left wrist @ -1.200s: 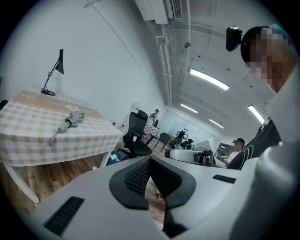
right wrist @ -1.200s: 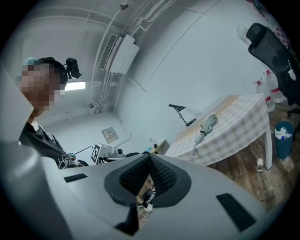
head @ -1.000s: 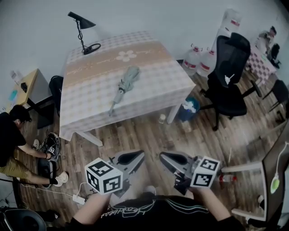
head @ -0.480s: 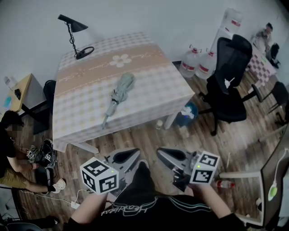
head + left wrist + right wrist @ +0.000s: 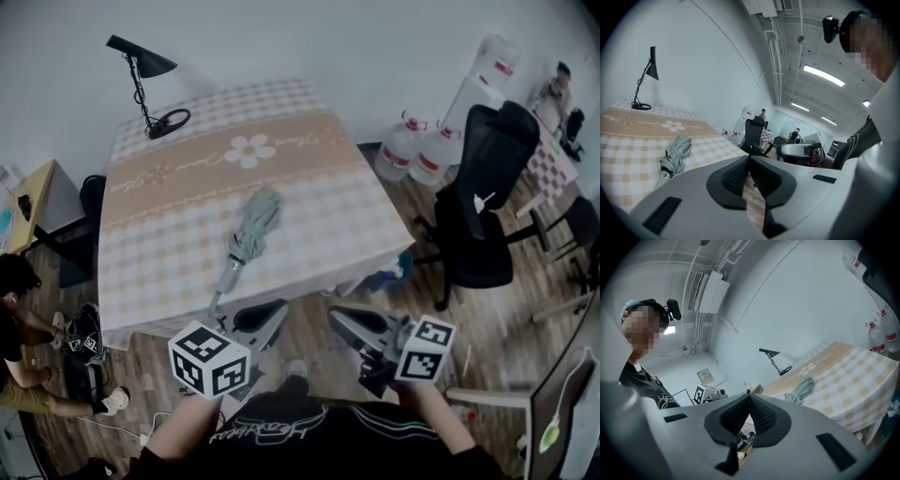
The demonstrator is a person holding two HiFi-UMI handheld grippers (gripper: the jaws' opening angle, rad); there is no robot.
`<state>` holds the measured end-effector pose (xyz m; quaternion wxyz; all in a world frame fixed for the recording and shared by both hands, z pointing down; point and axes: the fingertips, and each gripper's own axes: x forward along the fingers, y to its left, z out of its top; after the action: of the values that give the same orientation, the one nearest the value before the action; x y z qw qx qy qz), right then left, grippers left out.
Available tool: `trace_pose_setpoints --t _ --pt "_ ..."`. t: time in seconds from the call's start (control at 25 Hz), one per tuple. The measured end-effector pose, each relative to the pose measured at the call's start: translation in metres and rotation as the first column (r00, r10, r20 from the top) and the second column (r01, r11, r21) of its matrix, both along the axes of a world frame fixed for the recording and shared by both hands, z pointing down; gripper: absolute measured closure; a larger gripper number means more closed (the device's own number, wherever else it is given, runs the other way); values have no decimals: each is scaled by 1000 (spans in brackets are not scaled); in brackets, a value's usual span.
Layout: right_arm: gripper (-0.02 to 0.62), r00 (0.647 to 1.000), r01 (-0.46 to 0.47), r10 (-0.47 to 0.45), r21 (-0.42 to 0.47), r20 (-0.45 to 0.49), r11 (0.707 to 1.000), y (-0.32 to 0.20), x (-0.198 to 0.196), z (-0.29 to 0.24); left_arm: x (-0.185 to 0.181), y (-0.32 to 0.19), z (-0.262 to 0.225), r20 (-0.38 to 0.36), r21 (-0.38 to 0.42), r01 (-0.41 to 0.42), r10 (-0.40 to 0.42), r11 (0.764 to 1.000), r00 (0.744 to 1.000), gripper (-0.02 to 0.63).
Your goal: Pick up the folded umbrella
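Observation:
The folded grey-green umbrella (image 5: 247, 234) lies on the checked tablecloth (image 5: 309, 202), its handle end toward the near table edge. It also shows in the left gripper view as the umbrella (image 5: 675, 154) and in the right gripper view as the umbrella (image 5: 801, 389). My left gripper (image 5: 274, 312) hangs just short of the near table edge, below and right of the umbrella's handle, shut and empty (image 5: 749, 158). My right gripper (image 5: 339, 316) is level beside it, further right, its tips together with nothing held (image 5: 749, 396).
A black desk lamp (image 5: 141, 75) stands at the table's far left corner. A black office chair (image 5: 487, 187) and water bottles (image 5: 417, 150) are to the right. A person (image 5: 17, 309) crouches on the floor at the left beside a small desk (image 5: 28, 197).
The table and umbrella have come closer and lower in the head view. Both grippers have moved forward up to the near table edge, still shut.

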<state>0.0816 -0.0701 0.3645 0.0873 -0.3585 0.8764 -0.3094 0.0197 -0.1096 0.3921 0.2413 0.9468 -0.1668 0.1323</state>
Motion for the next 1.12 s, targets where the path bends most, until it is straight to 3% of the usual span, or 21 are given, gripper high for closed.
trace_pose_setpoints --t 0.2,0.56,0.8,0.96,1.12 --pt "583 999 30 -30 0 -12 1000 -48 6 3 -3 -57 21 59 -6 22 -21 1000 998 601" --pt "583 999 44 -43 -39 31 998 -90 30 16 -5 -111 53 115 -63 115 -108 991 988 378" --pt "583 991 114 -107 -95 74 989 -131 41 43 -8 -154 74 209 -26 172 -162 985 964 358" --pt "583 984 170 -162 -119 72 978 -158 52 54 -8 -182 92 283 -5 216 -205 976 937 355" --pt "583 979 196 -185 -136 88 971 -185 65 59 -14 -209 117 413 48 235 -233 971 880 337"
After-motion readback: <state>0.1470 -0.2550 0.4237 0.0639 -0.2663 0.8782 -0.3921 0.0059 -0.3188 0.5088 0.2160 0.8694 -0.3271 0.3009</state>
